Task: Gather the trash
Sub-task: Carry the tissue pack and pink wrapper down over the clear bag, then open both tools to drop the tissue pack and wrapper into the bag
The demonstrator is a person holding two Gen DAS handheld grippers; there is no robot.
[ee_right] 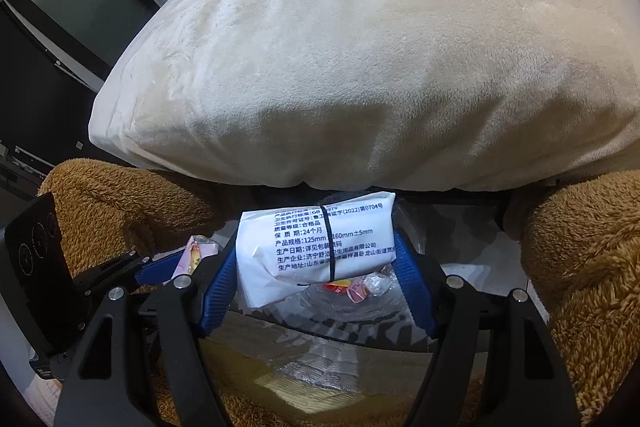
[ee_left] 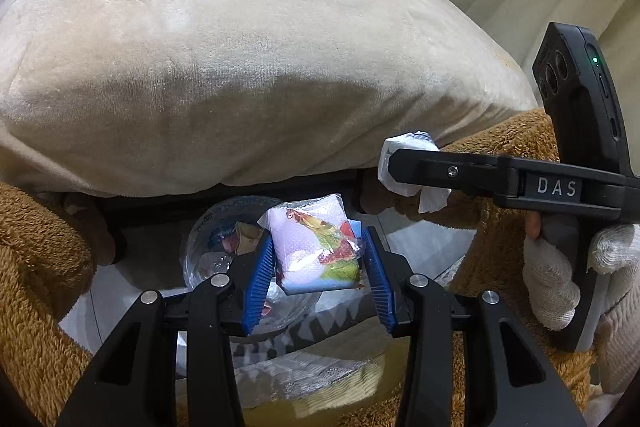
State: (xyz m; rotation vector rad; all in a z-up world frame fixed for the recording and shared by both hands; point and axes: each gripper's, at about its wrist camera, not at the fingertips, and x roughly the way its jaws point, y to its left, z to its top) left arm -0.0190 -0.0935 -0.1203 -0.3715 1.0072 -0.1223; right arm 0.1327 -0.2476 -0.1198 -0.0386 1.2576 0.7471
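My left gripper [ee_left: 320,259] is shut on a small tissue pack with a colourful printed wrapper [ee_left: 316,251]. Below it lies a clear plastic bag [ee_left: 216,239] with bits of trash inside. My right gripper [ee_right: 316,267] is shut on a white tissue pack with black printed text [ee_right: 316,247]; the same pack [ee_left: 404,155] shows between that gripper's black fingers at the right of the left wrist view. In the right wrist view the clear bag [ee_right: 360,295] lies under the white pack, and the left gripper's colourful pack [ee_right: 196,251] shows at the left.
A big cream plush cushion [ee_left: 240,47] fills the upper half of both views. Brown fluffy fabric [ee_left: 36,267] flanks both sides. A person's hand in a white glove [ee_left: 552,283] holds the right gripper. A zigzag-patterned cloth [ee_left: 320,331] lies beneath.
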